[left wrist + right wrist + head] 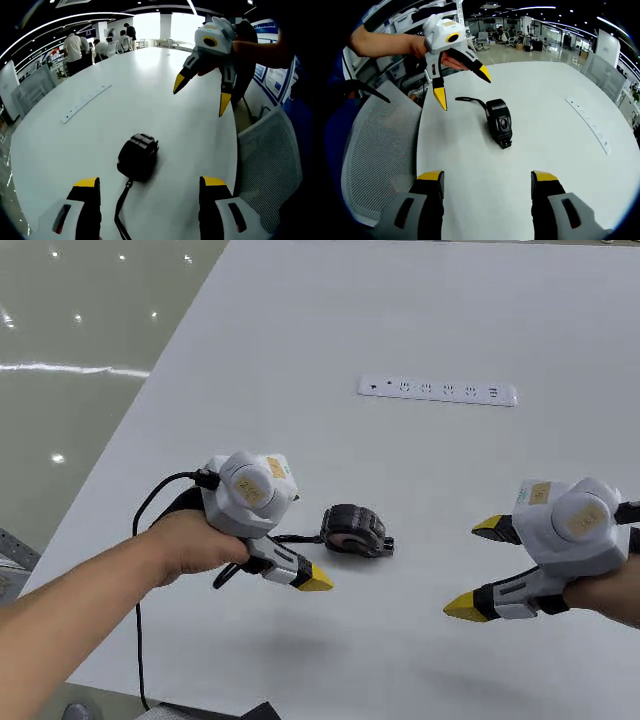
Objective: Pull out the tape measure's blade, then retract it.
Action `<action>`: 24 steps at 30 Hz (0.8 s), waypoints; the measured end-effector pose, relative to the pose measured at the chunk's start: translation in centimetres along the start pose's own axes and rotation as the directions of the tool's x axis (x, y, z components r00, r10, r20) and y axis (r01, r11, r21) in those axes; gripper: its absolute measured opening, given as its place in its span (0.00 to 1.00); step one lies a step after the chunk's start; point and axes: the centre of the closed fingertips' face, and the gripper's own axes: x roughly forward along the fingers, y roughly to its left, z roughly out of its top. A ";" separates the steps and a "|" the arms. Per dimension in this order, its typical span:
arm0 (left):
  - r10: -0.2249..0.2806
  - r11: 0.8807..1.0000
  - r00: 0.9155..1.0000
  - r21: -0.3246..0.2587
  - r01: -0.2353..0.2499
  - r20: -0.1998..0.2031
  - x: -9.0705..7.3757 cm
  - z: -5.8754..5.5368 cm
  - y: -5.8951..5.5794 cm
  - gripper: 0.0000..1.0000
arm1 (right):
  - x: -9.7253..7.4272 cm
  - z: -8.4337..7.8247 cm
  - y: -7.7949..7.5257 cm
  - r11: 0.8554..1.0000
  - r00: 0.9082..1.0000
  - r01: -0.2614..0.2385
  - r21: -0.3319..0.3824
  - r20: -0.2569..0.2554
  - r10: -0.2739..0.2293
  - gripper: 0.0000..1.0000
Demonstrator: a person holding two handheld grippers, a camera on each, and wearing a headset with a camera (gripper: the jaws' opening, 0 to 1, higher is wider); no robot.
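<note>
Tape measure [355, 530] lies between left claw [463, 91] and right claw [474, 567], both spread, empty

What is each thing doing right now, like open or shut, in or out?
tape measure: blade in, nothing holding it
left tongs: open, holding nothing
right tongs: open, holding nothing
power strip: nothing plugged in
</note>
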 end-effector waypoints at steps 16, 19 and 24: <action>-0.014 0.999 1.000 0.053 0.014 -0.007 1.9 0.8 0.8 0.71 | 2.7 0.6 -1.1 0.999 1.000 -0.013 -0.044 -0.025 0.012 0.62; -0.015 0.998 1.000 0.060 0.016 -0.006 2.3 1.0 0.9 0.71 | 3.2 0.7 -1.2 0.998 0.999 -0.018 -0.062 -0.034 0.016 0.62; -0.024 0.996 1.000 0.082 0.025 -0.004 3.1 1.5 1.0 0.70 | 4.1 0.6 -1.3 0.995 0.998 -0.027 -0.099 -0.056 0.022 0.60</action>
